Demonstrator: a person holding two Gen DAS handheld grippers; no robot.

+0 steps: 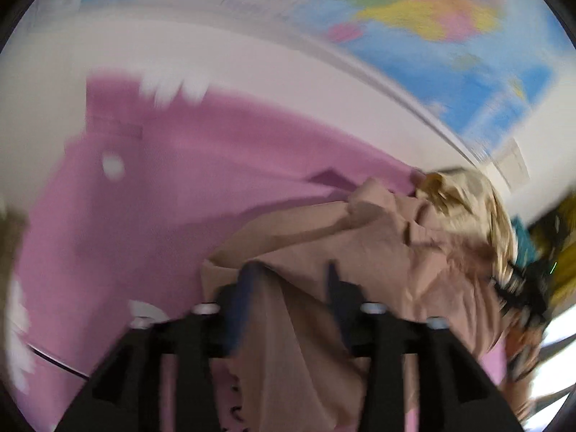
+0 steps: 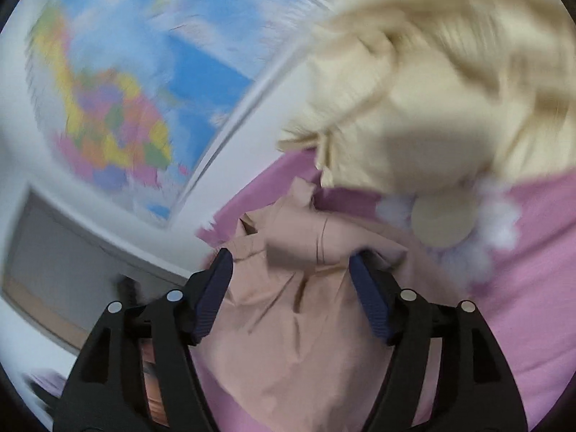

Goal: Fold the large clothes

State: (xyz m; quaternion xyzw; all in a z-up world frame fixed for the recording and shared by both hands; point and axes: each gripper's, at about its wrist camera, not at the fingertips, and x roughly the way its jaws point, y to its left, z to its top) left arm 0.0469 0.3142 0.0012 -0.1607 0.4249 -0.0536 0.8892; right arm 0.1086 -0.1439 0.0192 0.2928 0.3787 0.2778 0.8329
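Beige garment point(image 2: 295, 309) lies bunched on the pink sheet point(image 2: 532, 288), below the wall map point(image 2: 118, 82). My right tool point(image 2: 291, 280) and my left tool point(image 1: 288, 280) both gape wide around its folds, beside a cream garment point(image 2: 432, 108).

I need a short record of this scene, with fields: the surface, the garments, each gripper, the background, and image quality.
surface: pink sheet with white flower prints
main garment: beige garment, crumpled, lying on the sheet
other garment: cream garment, bunched beyond the beige one
left gripper: open, fingers astride beige cloth
right gripper: open, fingers astride a beige fold
background: coloured wall map on a white wall
image quality: both views motion-blurred; contact with cloth cannot be judged
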